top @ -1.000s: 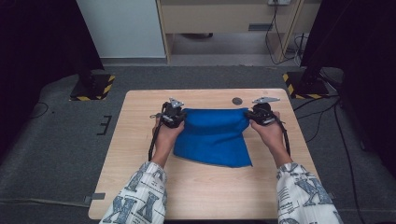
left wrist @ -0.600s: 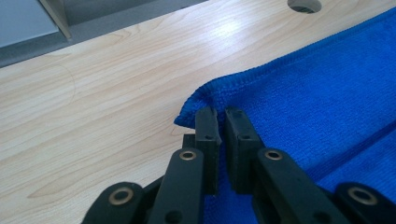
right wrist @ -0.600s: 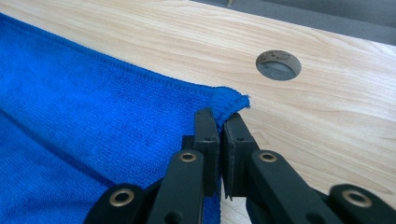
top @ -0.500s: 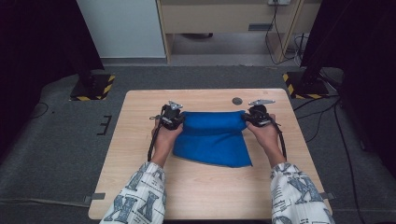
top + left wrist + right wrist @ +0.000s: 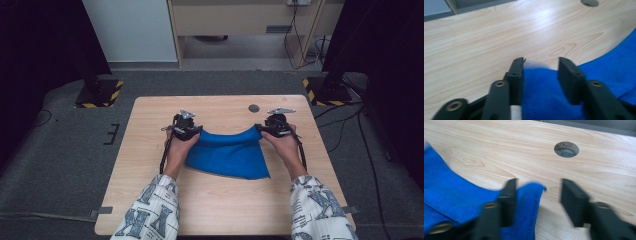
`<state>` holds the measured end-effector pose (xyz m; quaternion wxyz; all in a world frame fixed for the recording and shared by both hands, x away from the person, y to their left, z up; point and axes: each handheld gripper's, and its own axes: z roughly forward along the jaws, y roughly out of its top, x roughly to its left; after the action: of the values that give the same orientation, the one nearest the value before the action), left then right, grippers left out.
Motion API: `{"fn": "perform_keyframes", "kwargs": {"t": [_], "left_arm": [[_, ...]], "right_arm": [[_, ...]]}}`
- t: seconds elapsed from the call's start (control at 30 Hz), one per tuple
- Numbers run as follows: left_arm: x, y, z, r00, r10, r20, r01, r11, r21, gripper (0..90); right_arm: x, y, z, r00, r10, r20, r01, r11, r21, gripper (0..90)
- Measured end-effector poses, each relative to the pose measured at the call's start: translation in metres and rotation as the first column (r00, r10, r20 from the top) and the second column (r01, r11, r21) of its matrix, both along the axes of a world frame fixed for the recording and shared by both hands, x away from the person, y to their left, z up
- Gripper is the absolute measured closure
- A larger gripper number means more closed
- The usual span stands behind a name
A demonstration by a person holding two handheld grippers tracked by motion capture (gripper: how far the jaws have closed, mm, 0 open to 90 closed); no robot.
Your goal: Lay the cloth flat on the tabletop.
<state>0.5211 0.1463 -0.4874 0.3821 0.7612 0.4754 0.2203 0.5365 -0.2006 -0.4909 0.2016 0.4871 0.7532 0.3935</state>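
A blue cloth (image 5: 227,152) lies folded on the wooden table (image 5: 150,200), its far edge sagging in a curve between the two grippers. My left gripper (image 5: 187,130) is at the cloth's far left corner. Its jaws have just been opening, and in the left gripper view (image 5: 541,62) the cloth (image 5: 541,87) lies loose between them, clear of one pad. My right gripper (image 5: 274,126) is at the far right corner. Its jaws have also just been opening, and in the right gripper view (image 5: 537,182) the cloth corner (image 5: 531,192) rests beside one finger with a wide gap to the other.
A round cable hole (image 5: 254,108) sits in the tabletop just beyond the cloth, also near the right gripper (image 5: 566,149). Bare wood surrounds the cloth on all sides. Black stands with yellow-striped bases (image 5: 100,92) are on the floor behind the table.
The cloth's far edge, stretched straight between the grippers before, now sags in a curve. Both hands have stayed in about the same place.
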Motion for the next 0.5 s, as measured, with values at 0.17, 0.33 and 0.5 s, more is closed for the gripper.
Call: {"fn": "perform_keyframes", "kwargs": {"t": [0.17, 0.33, 0.5], "left_arm": [[-0.004, 0.001, 0.01, 0.9991, -0.013, 0.041, 0.015, 0.9993, -0.035, 34.8], [-0.02, 0.006, 0.021, 0.9991, -0.025, 0.034, 0.026, 0.9988, -0.042, 24.8], [-0.043, 0.016, 0.027, 0.9977, -0.015, 0.066, 0.019, 0.9982, -0.058, 21.5]], "right_arm": [[-0.003, 0.003, 0.006, 0.9996, -0.003, 0.027, 0.003, 1.0, -0.007, 21.3], [-0.014, 0.002, 0.015, 0.9984, 0.005, 0.056, -0.005, 1.0, -0.006, 15.1], [-0.038, -0.002, 0.03, 0.9956, 0.041, 0.084, -0.044, 0.9986, 0.03, 26.0]]}}
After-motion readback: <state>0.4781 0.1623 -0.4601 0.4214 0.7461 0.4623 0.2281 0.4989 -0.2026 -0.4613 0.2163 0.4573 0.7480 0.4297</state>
